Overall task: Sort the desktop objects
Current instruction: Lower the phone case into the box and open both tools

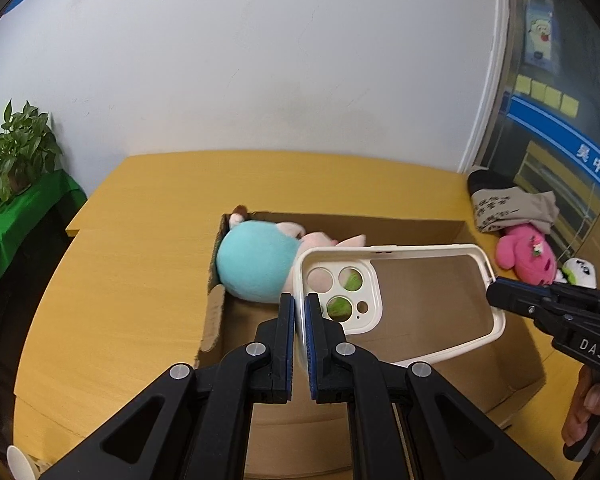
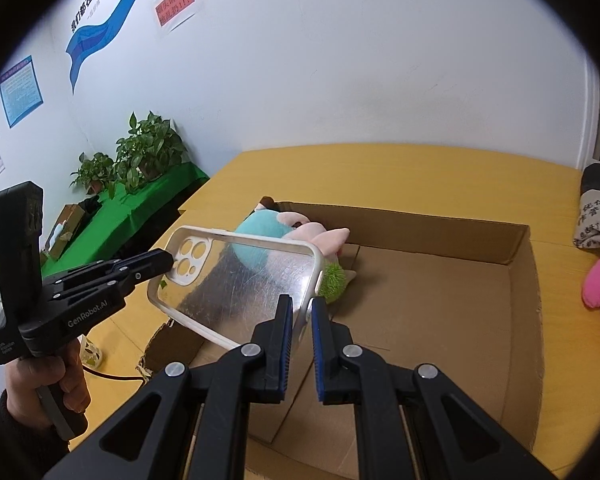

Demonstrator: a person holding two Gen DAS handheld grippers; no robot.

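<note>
Yellow desk (image 1: 132, 240) against a white wall, with an open cardboard box (image 1: 440, 232) sitting on it. Inside the box at its far left end lies a plush (image 1: 256, 264), teal and round with pink parts, and something green and fuzzy (image 2: 334, 278) lies beside it. To the right of the box, on the desk, lie a pink plush (image 1: 520, 258), a small white toy (image 1: 580, 274) just beside it, and folded cloth (image 1: 512, 210) behind them. Potted plants (image 2: 148, 152) stand on a green-covered surface off to the left.

A phone case (image 1: 412, 300), clear back with a white rim, is held in the air above the box, roughly flat and slightly tilted. The left claw (image 1: 300, 308) is nearly closed, pinching the case's rim at the camera-cutout end. The right claw (image 2: 302, 312) has its fingers around the rim at the opposite end, narrow gap, rim between the pads; whether it is fully clamped I cannot tell. A bare hand (image 2: 48, 380) grips the left handle.
</note>
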